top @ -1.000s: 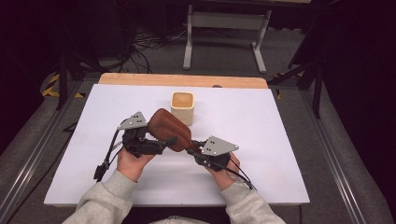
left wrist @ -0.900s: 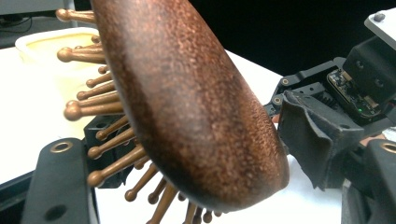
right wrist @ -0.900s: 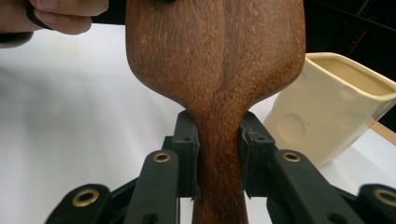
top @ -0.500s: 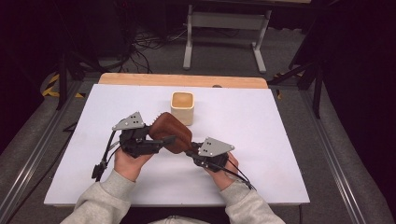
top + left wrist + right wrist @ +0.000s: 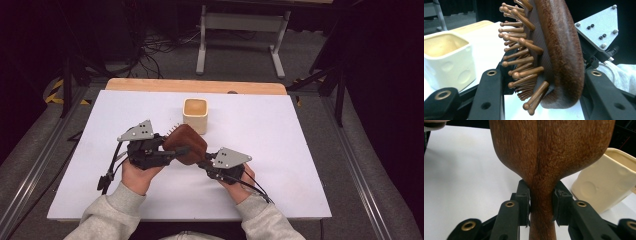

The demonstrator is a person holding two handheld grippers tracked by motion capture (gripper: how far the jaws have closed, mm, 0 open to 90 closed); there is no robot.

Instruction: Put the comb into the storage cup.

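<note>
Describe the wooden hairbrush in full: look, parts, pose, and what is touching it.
The hairbrush is dark reddish-brown wood with a broad oval head narrowing to a slim handle. Its face carries a dark textured cushion set with wooden ball-tipped pins. It is held above the white table, just in front of the cream cup and apart from it. The right gripper clamps the neck where head meets handle. The left gripper has just been closing around the head, one jaw on the pin side, one against the wooden back.
</note>
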